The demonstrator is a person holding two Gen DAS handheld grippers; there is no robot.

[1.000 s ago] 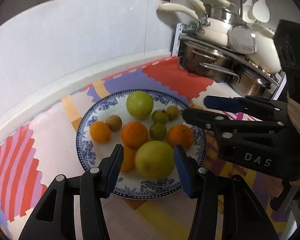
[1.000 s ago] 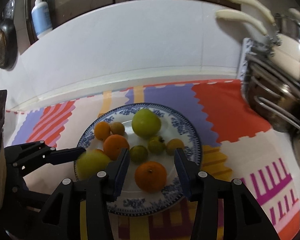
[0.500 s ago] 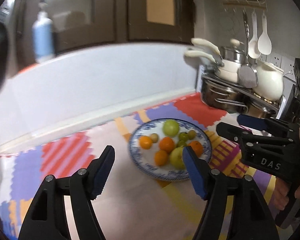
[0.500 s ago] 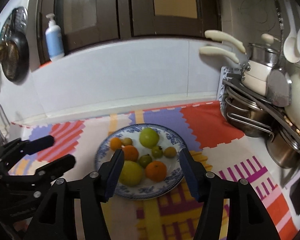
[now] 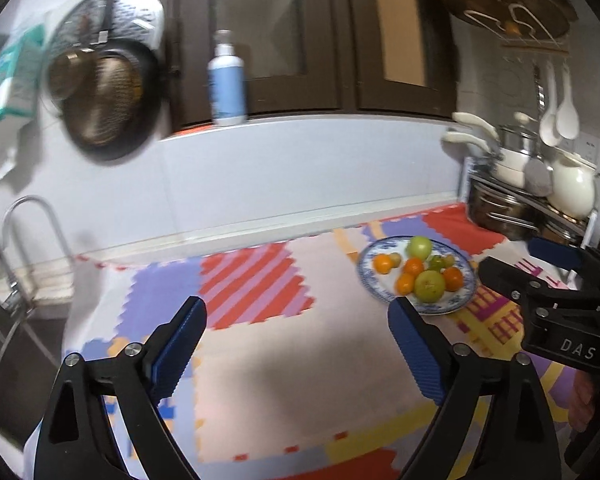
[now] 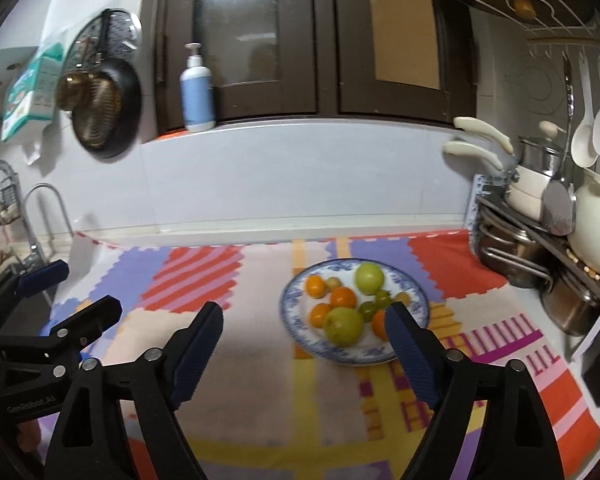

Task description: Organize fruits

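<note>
The left gripper (image 5: 296,344) is seen with its blue-padded jaws spread wide; the jaws have just been opening, and nothing is found between them. Only the bare patchwork mat (image 5: 260,344) is framed in the gap, and no contact with any object is observed. The right gripper (image 6: 304,344) is likewise held wide apart, its jaws also having just been opening, and nothing is gripped. In the right wrist view its right-hand finger (image 6: 410,354) overlaps the near rim of the plate (image 6: 414,288) and part of one orange fruit, but whether anything is touched cannot be determined; the finger appears to lie in front of the plate rather than on it.

The fruits are all located on the blue-and-white plate, which rests on the mat near the pot rack (image 6: 512,252). A large green fruit (image 6: 369,278) is noted at the far side of the plate, a second large yellow-green fruit (image 6: 343,326) at the near side, with several oranges (image 6: 343,297) and small green fruits (image 6: 383,299) between them. In the left wrist view the plate is recorded to the right of that gripper, just beyond its right finger, with the other gripper alongside it.
</note>
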